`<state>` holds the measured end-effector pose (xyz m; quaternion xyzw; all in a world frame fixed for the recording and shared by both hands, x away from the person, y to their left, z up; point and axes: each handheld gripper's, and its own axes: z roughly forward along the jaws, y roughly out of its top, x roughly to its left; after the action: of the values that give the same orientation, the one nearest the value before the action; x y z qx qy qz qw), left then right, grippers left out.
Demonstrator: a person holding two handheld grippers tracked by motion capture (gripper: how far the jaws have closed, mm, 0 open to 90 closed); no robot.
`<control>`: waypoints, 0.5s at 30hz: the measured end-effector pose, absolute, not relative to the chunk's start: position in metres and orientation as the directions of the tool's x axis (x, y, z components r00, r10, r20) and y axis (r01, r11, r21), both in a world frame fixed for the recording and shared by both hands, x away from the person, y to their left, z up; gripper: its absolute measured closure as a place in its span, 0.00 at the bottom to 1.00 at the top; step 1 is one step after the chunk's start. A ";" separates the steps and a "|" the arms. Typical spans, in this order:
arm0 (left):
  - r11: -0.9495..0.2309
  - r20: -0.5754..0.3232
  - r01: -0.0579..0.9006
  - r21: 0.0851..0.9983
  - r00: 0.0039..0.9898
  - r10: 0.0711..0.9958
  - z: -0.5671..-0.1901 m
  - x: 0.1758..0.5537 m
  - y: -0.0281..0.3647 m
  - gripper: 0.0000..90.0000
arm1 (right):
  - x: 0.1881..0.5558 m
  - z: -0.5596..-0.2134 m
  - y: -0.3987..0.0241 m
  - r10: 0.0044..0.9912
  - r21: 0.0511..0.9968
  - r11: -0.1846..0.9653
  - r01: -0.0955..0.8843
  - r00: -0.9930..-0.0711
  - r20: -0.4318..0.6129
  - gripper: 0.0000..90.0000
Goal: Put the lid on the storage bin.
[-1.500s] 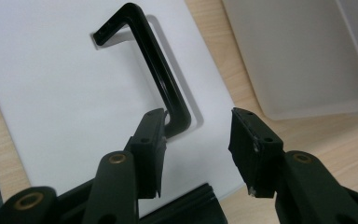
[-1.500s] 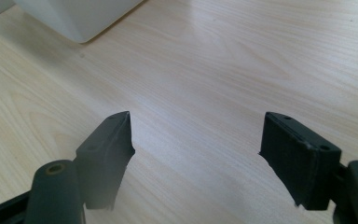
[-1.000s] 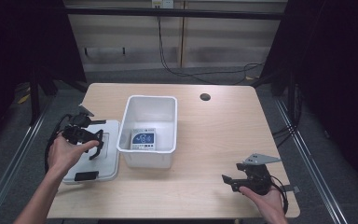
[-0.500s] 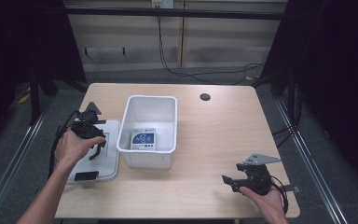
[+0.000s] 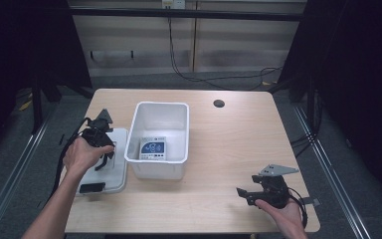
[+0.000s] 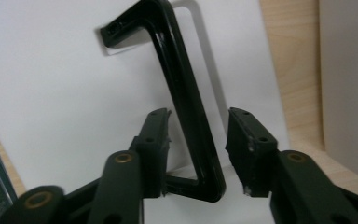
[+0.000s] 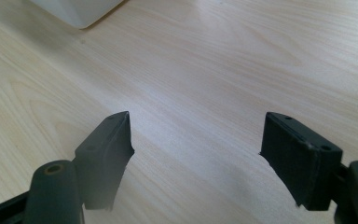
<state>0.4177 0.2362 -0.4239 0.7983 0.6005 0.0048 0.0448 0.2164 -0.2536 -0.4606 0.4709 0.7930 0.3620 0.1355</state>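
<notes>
A white lid (image 5: 115, 178) lies flat at the table's left, with a black handle (image 6: 186, 102) on top. My left gripper (image 5: 104, 158) is tipped down over the lid. In the left gripper view (image 6: 199, 114) its jaws straddle the handle's bar and have just been closing. The left pad (image 6: 156, 140) is close against the bar and a gap remains at the right pad, so there is no grip. My right gripper (image 5: 242, 192) rests low over the bare wood at the front right. It is open (image 7: 196, 126) with nothing between its jaws.
A white bin (image 5: 159, 168) stands just right of the lid, with a blue and white box (image 5: 152, 148) inside. Its wall shows close by in the left gripper view (image 6: 349, 70). A small black piece (image 5: 92, 187) sits on the lid's near end. A cable hole (image 5: 219, 103) marks the table's back.
The left hand has shifted a little to the right over the lid and come down onto the handle. The right hand has kept still.
</notes>
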 end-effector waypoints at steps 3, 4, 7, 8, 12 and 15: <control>-0.269 -0.039 0.960 0.082 0.273 0.961 -0.424 0.419 0.237 0.72 | 0.216 -0.461 -0.254 0.845 0.701 0.295 0.649 -0.520 0.125 0.27; -0.268 -0.056 0.960 0.079 0.272 0.961 -0.424 0.419 0.240 0.74 | 0.216 -0.461 -0.254 0.844 0.702 0.295 0.648 -0.521 0.126 0.27; -0.253 -0.066 0.963 0.088 0.259 0.964 -0.422 0.419 0.242 0.75 | 0.217 -0.461 -0.254 0.845 0.702 0.295 0.649 -0.520 0.127 0.27; -0.254 -0.074 0.964 0.086 0.260 0.963 -0.421 0.420 0.242 0.76 | 0.217 -0.461 -0.254 0.844 0.702 0.296 0.648 -0.521 0.125 0.27; -0.255 -0.084 0.964 0.070 0.260 0.962 -0.423 0.422 0.242 0.73 | 0.217 -0.461 -0.253 0.845 0.701 0.295 0.649 -0.520 0.126 0.27; -0.249 -0.086 0.967 0.061 0.253 0.964 -0.427 0.423 0.242 0.74 | 0.216 -0.461 -0.254 0.844 0.702 0.296 0.647 -0.521 0.125 0.27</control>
<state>0.4229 0.2419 -0.4269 0.7900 0.6109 -0.0155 0.0504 0.2161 -0.2536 -0.4606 0.4700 0.7934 0.3624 0.1356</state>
